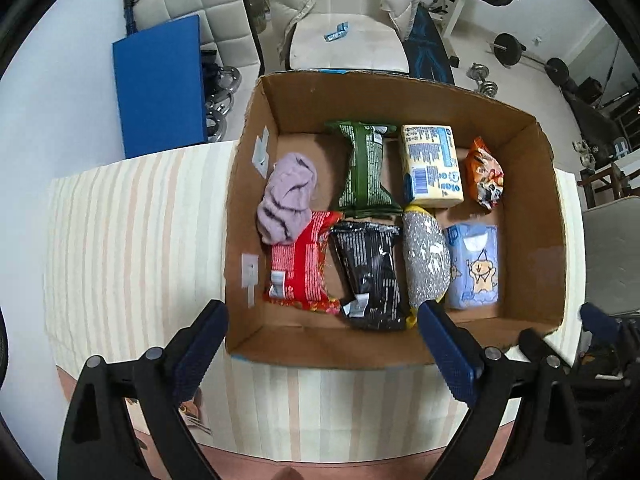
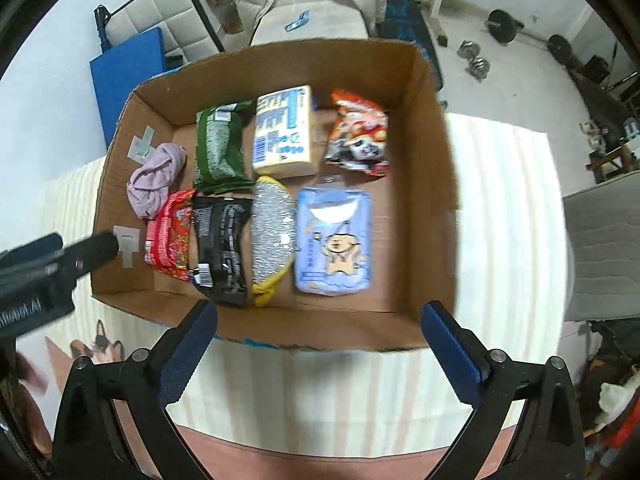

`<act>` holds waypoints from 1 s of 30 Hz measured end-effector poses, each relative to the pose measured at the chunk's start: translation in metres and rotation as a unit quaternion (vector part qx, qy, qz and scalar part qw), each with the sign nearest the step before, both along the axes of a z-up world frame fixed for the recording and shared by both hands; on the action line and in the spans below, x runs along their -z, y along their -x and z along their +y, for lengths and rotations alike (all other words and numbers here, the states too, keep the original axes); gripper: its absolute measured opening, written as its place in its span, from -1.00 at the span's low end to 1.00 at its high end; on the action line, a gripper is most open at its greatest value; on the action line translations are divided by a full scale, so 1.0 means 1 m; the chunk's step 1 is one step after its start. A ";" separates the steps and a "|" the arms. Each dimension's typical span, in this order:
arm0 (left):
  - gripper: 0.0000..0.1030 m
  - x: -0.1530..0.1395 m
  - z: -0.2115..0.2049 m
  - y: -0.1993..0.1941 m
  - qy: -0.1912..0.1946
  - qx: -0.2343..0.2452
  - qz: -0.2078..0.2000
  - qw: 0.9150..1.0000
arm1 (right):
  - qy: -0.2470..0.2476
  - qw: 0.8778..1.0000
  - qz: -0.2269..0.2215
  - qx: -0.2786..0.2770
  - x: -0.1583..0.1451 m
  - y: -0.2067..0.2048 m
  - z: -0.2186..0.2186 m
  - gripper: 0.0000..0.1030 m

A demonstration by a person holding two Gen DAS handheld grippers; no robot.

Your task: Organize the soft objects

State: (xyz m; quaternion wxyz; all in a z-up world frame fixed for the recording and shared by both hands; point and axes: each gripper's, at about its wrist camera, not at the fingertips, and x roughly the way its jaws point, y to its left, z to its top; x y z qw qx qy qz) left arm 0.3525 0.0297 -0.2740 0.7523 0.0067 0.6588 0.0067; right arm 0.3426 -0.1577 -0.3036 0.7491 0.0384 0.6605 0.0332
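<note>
A cardboard box (image 1: 552,216) (image 2: 432,184) stands on the striped table. Inside lie a lilac cloth (image 1: 286,198) (image 2: 154,178), a green pack (image 1: 366,170) (image 2: 220,146), a yellow pack (image 1: 432,164) (image 2: 284,130), an orange snack bag (image 1: 484,174) (image 2: 358,134), a red pack (image 1: 300,264) (image 2: 170,234), a black pack (image 1: 370,274) (image 2: 222,246), a silver sponge (image 1: 426,258) (image 2: 272,232) and a blue tissue pack (image 1: 474,266) (image 2: 334,240). My left gripper (image 1: 324,342) is open and empty at the box's near wall. My right gripper (image 2: 320,344) is open and empty, also at the near wall.
The striped tablecloth (image 1: 132,232) (image 2: 504,216) covers the table around the box. A blue board (image 1: 160,84) and white chairs (image 1: 344,40) stand behind it. Weights (image 1: 510,48) lie on the floor at the far right. The left gripper's body (image 2: 48,268) shows at the right wrist view's left edge.
</note>
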 end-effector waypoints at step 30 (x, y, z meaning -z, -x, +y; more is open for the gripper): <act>0.88 -0.172 -0.044 0.157 0.001 0.014 -0.171 0.985 | 0.008 0.988 -0.154 0.005 -0.173 0.147 -0.062 1.00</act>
